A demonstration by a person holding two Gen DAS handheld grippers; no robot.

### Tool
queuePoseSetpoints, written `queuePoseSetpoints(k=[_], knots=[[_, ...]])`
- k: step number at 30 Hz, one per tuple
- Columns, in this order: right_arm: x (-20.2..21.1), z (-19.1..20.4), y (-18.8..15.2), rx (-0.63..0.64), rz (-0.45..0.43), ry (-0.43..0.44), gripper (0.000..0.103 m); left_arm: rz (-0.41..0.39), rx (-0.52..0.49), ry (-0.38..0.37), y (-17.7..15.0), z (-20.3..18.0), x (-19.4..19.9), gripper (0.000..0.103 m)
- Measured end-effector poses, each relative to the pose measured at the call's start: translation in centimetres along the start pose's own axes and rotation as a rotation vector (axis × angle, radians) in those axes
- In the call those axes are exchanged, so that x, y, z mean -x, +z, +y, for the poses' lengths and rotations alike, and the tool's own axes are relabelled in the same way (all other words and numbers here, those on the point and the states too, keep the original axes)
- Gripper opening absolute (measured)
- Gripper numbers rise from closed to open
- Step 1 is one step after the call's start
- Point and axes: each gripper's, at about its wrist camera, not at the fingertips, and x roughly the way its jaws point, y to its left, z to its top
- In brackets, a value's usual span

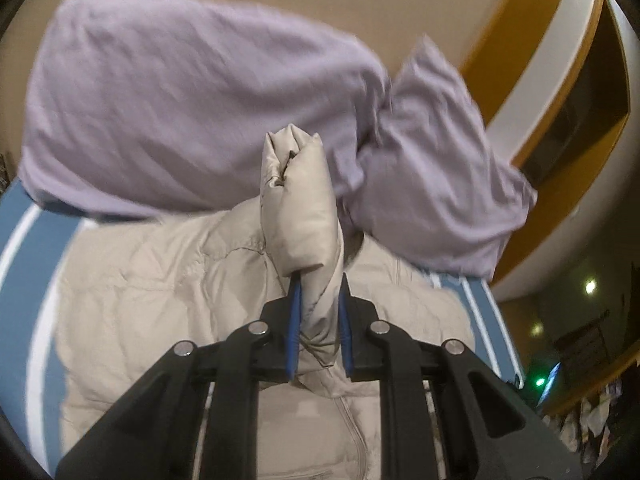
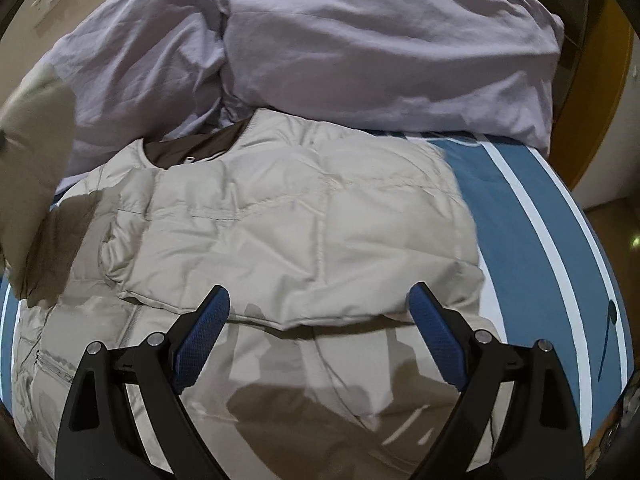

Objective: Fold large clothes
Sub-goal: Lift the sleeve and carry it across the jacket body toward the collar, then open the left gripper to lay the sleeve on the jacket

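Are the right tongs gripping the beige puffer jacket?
No: the right tongs hang open above the beige puffer jacket, with nothing between their blue pads.

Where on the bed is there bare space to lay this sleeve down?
The blue striped sheet lies bare to the right of the jacket, below the lilac duvet. A narrower bare strip shows at the jacket's left side in the left view. The head of the bed is crowded by the duvet, touching the collar. The left gripper holds the sleeve; the right gripper is open.
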Motion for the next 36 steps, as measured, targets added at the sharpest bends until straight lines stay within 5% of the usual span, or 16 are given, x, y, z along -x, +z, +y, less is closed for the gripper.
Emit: queuePoseSetpoints(k=[8,15,18,23,30,36], knots=[[-0.2,-0.8,-0.3,-0.023,0.01,-0.005,0.093,0.147,-0.05,0.019,-3.6,-2.2,-6.0,0.017],[-0.7,-0.8,-0.4,-0.025,0.017,-0.004,0.093,0.18,-0.078,0.028,-4.6,-2.9,-7.3,0.017],[-0.7,-0.9,-0.4,-0.026,0.018,-0.005,0.093,0.188,-0.083,0.029,-4.6,-3.1,-7.5,0.021],[-0.8,-1.1,-0.3,-0.032,0.017,-0.006,0.093,0.15,-0.083,0.023,-3.5,-3.0,-6.4,0.05],[-0.8,-1.6,-0.4,-0.046,0.016,-0.008,0.093,0.151,-0.011,0.075,-2.5,-0.6,-7.5,0.05],[-0.9,-1.9,-0.7,-0.055,0.023,-0.019,0.093,0.261,-0.065,0.136,-4.7,-0.5,-11.4,0.049]])
